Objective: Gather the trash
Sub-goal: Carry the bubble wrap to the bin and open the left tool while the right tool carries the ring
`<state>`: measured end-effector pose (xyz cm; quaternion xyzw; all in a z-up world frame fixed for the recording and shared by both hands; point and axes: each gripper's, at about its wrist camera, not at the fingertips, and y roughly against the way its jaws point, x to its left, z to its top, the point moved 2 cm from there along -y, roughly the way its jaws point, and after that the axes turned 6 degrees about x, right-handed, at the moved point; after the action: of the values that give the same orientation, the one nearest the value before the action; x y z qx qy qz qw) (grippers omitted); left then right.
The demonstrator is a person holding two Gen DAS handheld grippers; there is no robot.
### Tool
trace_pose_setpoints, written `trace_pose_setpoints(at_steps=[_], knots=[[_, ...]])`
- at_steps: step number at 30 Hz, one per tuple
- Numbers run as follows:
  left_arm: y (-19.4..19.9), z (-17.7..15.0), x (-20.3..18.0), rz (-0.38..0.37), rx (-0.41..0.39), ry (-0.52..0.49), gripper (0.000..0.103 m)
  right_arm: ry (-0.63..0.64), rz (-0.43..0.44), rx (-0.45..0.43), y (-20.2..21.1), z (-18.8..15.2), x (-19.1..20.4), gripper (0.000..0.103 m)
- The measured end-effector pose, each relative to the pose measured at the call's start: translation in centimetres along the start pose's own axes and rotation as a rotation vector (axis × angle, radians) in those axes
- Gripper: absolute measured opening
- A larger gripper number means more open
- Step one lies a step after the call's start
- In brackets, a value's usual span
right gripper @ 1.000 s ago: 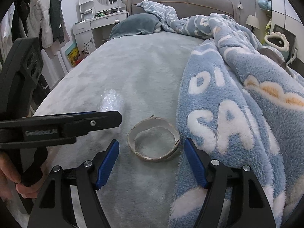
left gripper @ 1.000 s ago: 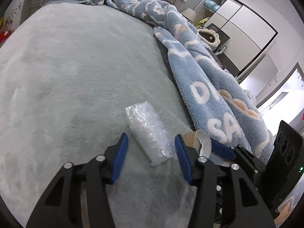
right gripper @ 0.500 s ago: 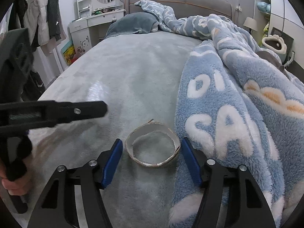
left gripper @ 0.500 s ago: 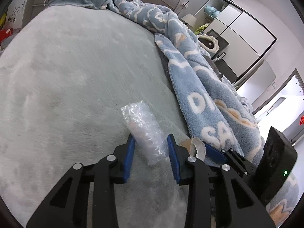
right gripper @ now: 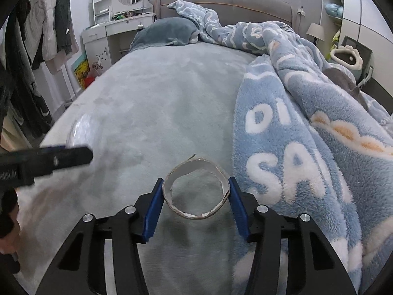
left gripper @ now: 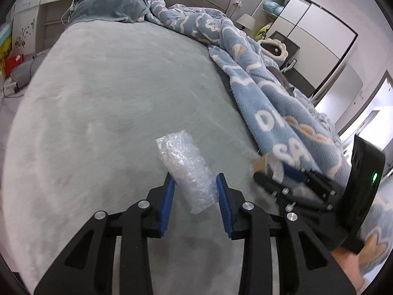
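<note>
Light, crushable bubble wrap (left gripper: 190,172) sits clamped mid-roll in the left claw (left gripper: 195,184) above the bed (left gripper: 110,98); the right claw (right gripper: 196,191), just closing, seemingly touches the flimsy cardboard ring's (right gripper: 196,191) rim.

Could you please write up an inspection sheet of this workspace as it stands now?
Surface: grey-green bed cover, plush.
Job's things: bubble wrap roll between the left fingers; cardboard ring lying flat between the right fingers.
Clutter: blue blanket heaped beside the ring; grey pillow at the headboard.
Grippers: left gripper shut on the roll; right gripper has just been closing, pads touching the ring's sides.
Cables: a cord on the floor beside the bed.
Surroundings: dresser, hanging clothes, wardrobe.
</note>
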<state>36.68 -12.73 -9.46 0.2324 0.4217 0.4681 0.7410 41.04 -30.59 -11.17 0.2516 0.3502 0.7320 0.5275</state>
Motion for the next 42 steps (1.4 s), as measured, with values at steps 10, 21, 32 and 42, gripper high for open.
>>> trace_pose_setpoints(at_steps=[10,21,32,42], knots=[[5.7,-3.6,1.0,0.113,-0.016,-0.129,0.037,-0.118,0.075,0.014,1.8,-0.5,2.7,0.052],[11.6,-6.6,4.4,0.173,-0.039,-0.131,0.037,-0.166,0.132,-0.01,5.3,-2.9,7.5,0.052],[15.1,-11.3,7.7,0.257,-0.003,-0.118,0.037,-0.169,0.189,-0.032,8.3,-5.1,12.1,0.052],[16.9,-16.3,12.1,0.31,0.074,-0.031,0.037,-0.071,0.214,-0.027,9.9,-7.0,18.0,0.052]])
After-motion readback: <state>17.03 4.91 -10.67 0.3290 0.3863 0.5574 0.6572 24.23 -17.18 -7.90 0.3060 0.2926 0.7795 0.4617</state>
